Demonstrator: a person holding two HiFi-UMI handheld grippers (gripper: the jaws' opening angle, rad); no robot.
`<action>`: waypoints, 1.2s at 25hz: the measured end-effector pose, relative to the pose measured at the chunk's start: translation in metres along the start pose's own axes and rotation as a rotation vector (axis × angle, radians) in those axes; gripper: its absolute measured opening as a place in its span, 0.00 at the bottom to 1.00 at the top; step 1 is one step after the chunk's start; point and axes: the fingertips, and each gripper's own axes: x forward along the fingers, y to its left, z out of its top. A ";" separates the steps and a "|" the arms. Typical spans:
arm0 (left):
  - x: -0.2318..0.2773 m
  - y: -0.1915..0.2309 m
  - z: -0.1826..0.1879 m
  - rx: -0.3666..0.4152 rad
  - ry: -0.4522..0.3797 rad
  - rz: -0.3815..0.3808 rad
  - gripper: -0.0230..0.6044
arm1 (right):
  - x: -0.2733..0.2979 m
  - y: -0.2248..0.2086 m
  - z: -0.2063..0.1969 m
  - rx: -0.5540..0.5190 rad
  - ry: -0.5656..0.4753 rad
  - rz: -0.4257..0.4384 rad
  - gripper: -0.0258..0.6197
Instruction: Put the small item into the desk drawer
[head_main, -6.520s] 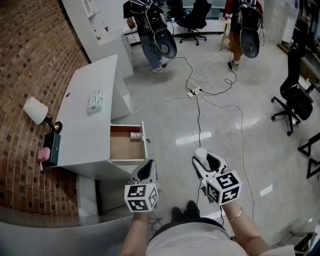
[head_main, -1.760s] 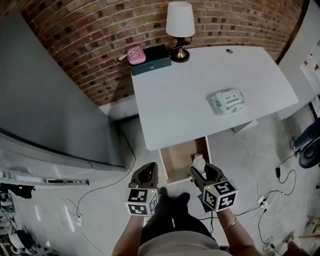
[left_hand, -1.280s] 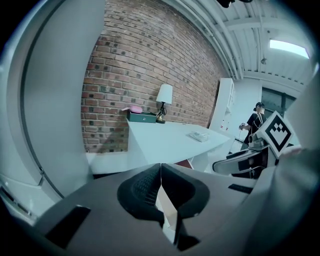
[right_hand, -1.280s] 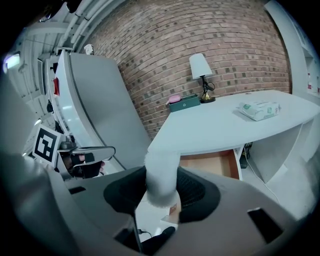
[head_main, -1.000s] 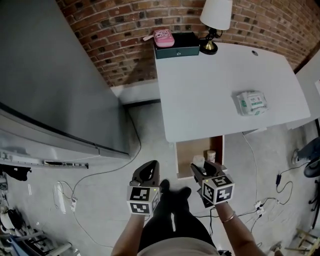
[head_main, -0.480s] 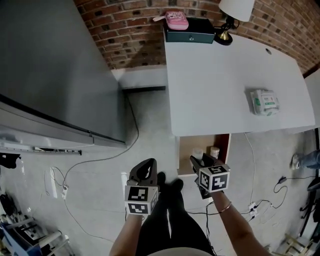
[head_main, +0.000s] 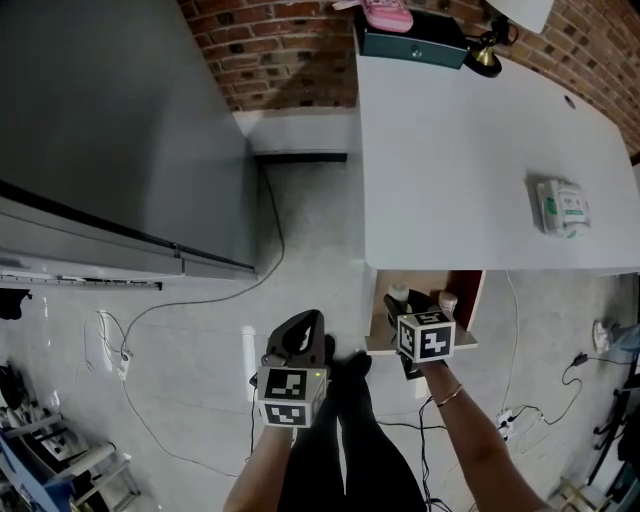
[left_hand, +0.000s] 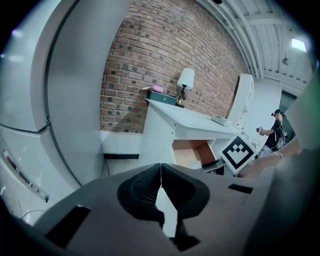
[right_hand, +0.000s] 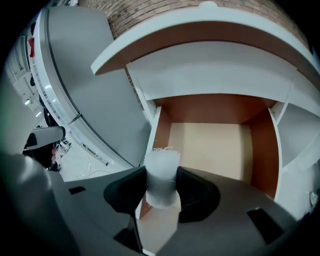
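The small item (right_hand: 161, 167), a pale white cylinder, was clamped upright between the pads of the right hand-held gripper (right_hand: 161, 186), which was closed on its sides. In the right gripper view it was over the front left corner of the open drawer (right_hand: 210, 142), above the left wall, not resting on the drawer floor. In the head view the small item (head_main: 399, 292) was at the drawer's left front, and a second small container (head_main: 447, 299) stood further right inside the drawer (head_main: 378, 318).

The drawer was pulled out from under the white table (head_main: 470, 170). On the table lay a tissue pack (head_main: 562, 207) near the right edge, and a dark green box (head_main: 412, 42) at the back against the brick wall (head_main: 290, 50), with a pink object (head_main: 385, 14) on top of it.

The left hand-held gripper (left_hand: 160, 172) was well apart from the drawer, over the floor (head_main: 200, 400); its jaws were together with nothing between them.
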 end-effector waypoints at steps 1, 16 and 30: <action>0.003 0.003 -0.004 -0.004 0.004 0.004 0.07 | 0.009 -0.004 -0.001 0.002 0.006 -0.005 0.32; 0.033 0.039 -0.039 -0.069 0.032 0.057 0.07 | 0.100 -0.041 -0.012 -0.010 0.099 -0.082 0.32; 0.040 0.058 -0.044 -0.111 0.040 0.075 0.07 | 0.127 -0.050 -0.023 -0.003 0.171 -0.123 0.32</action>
